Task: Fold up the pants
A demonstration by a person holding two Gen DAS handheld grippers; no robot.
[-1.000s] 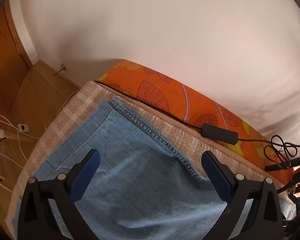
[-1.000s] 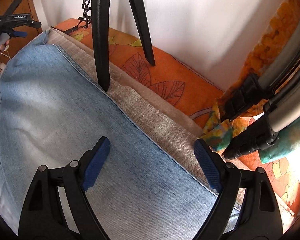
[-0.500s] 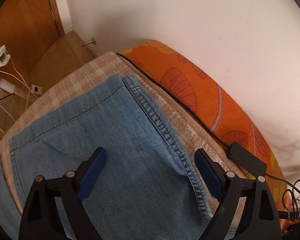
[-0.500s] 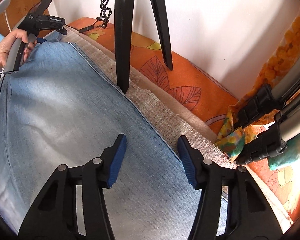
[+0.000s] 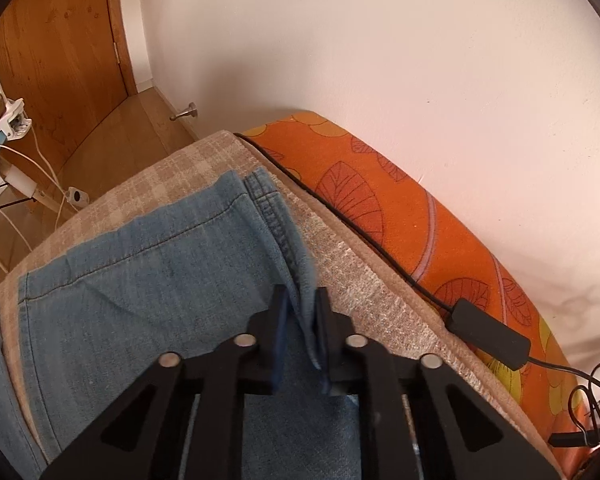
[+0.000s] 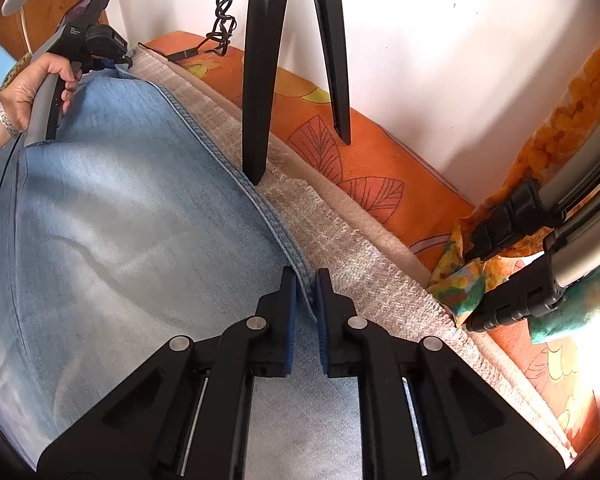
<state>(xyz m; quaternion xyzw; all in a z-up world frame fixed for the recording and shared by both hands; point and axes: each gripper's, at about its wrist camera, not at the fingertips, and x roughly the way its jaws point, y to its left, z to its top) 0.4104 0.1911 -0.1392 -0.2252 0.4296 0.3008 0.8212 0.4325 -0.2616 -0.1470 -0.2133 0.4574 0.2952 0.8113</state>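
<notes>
1. Left gripper [image 5: 302, 312] is clamped on the far seam of the pants [image 5: 148, 288], which lie flat on a beige blanket [image 5: 364, 276]
2. Right gripper [image 6: 306, 296] pinches the same seam (further along); lift both tog, keep edge taut, fold twd near side

no readable text anywhere
</notes>
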